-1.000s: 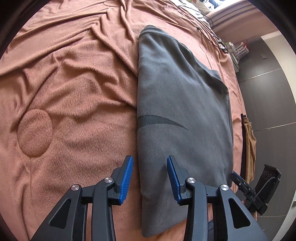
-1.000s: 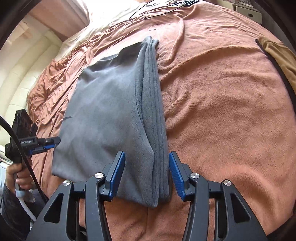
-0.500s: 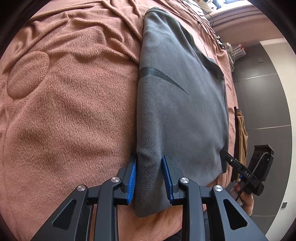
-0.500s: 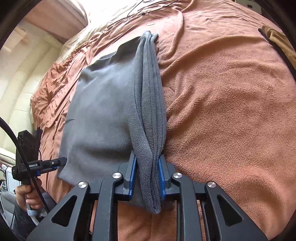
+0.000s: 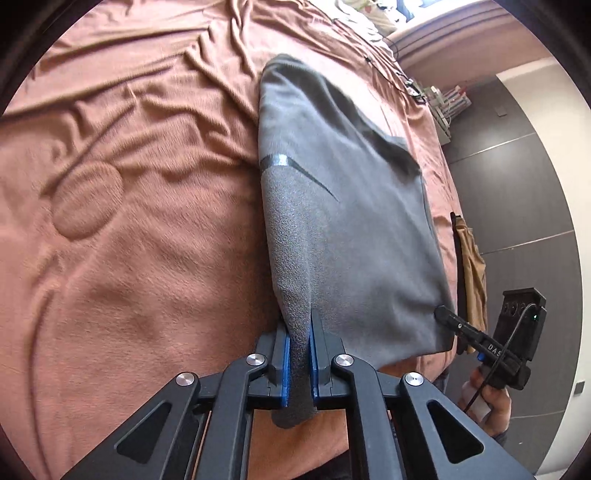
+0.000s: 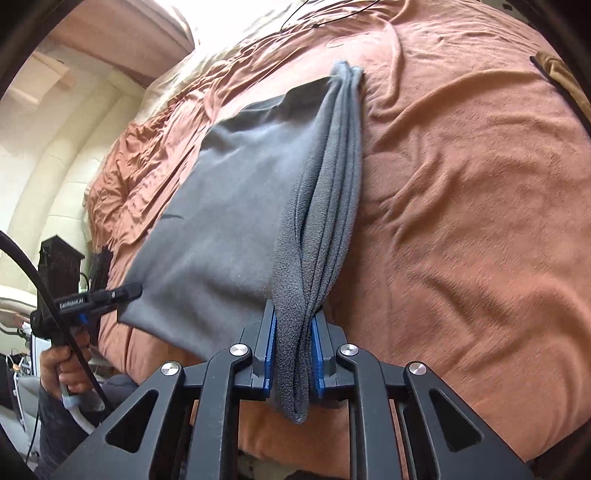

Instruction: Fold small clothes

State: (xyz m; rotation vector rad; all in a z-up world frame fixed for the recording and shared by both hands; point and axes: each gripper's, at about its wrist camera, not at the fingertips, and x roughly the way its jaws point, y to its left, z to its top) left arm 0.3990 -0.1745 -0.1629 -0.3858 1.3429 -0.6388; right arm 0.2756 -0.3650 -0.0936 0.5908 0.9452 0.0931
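Left wrist view: the garment [image 5: 354, 229] is pinched at its near corners by left gripper [image 5: 300, 363] and right gripper [image 6: 293, 360], its length stretched away toward the bed's [image 5: 140, 229] far edge

Rumpled rust-brown fleece blanket [image 5: 147, 229] fills most of both frames, w/ round pressed dent [image 5: 86, 205] at left. Tan folded cloth [image 5: 471, 269] at right edge. Thin black cables [image 6: 332, 14] along top; dark grey wall panels [image 5: 517, 177] upper right.
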